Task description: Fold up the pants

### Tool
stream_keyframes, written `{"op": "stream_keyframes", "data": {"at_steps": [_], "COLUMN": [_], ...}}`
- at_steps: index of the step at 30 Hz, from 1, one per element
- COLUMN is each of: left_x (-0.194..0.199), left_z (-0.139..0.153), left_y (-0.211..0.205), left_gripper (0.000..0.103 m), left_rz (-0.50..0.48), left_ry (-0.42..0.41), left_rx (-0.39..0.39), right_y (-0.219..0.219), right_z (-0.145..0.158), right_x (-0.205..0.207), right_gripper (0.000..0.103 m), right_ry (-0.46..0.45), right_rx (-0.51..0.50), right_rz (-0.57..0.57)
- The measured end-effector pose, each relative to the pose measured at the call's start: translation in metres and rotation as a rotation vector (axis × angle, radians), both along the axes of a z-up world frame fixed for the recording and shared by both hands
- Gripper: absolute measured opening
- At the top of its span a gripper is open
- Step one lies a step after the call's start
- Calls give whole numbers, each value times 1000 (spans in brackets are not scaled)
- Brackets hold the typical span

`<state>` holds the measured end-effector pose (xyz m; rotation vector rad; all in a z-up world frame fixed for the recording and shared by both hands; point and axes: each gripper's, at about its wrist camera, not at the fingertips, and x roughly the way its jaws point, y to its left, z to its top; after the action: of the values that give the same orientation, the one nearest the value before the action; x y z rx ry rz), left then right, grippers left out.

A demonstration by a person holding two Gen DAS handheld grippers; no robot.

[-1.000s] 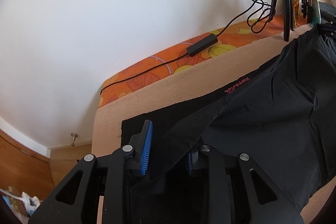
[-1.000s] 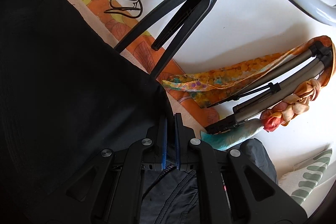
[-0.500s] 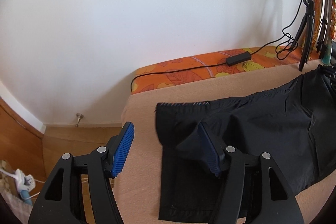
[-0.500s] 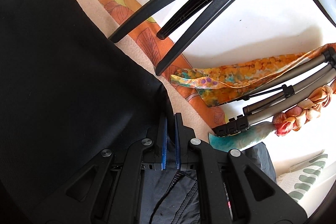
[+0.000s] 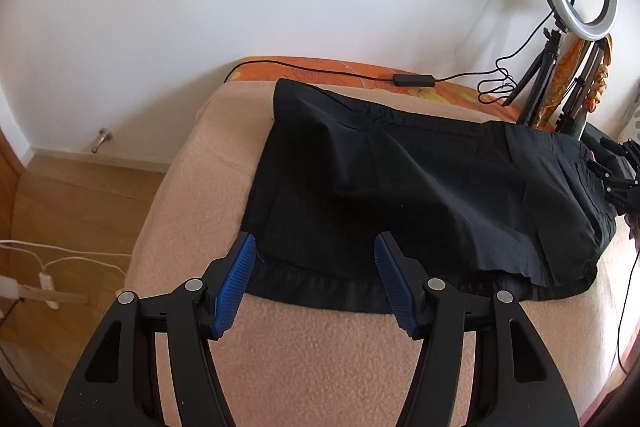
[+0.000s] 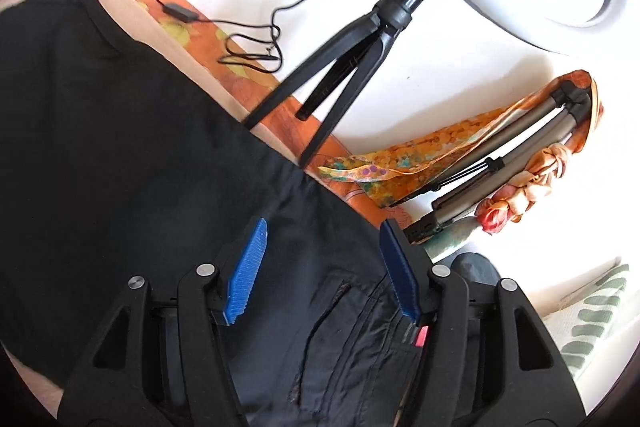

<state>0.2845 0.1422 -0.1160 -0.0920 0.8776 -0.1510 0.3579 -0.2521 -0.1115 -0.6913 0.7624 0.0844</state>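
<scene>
Black pants (image 5: 420, 187) lie folded on the peach blanket (image 5: 320, 359). Our left gripper (image 5: 316, 267) stands open and empty above their hem. Our right gripper (image 6: 324, 259) has just opened, empty, over the cloth.

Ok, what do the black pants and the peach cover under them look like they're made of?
Pants: thin woven cloth, matte, likely cotton or a synthetic blend; it creases sharply and drapes in soft folds. Cover: fleece or terry-like blanket, going by its fuzzy, nubbly surface.
</scene>
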Motion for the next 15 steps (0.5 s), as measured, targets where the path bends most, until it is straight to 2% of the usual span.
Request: {"op": "stream_keyframes", "data": {"at_steps": [2, 7, 11, 15], "left_x": [-12, -20, -13, -17], "left_z": [-2, -3, -9, -24], "left_y": [-1, -1, -7, 0], "left_gripper": [61, 61, 61, 61], "left_rz": [24, 94, 138, 263], "left_ry": [7, 44, 78, 110], "left_rx": [-91, -436, -591, -761], "right_y": [3, 3, -4, -22], "right_z": [11, 31, 42, 55], "right_x": [-27, -99, -157, -210], "right_gripper": [64, 64, 65, 69], "right_ry": [32, 113, 151, 168], "right_rx": [94, 295, 373, 494], "right_rz": [22, 23, -21, -85]}}
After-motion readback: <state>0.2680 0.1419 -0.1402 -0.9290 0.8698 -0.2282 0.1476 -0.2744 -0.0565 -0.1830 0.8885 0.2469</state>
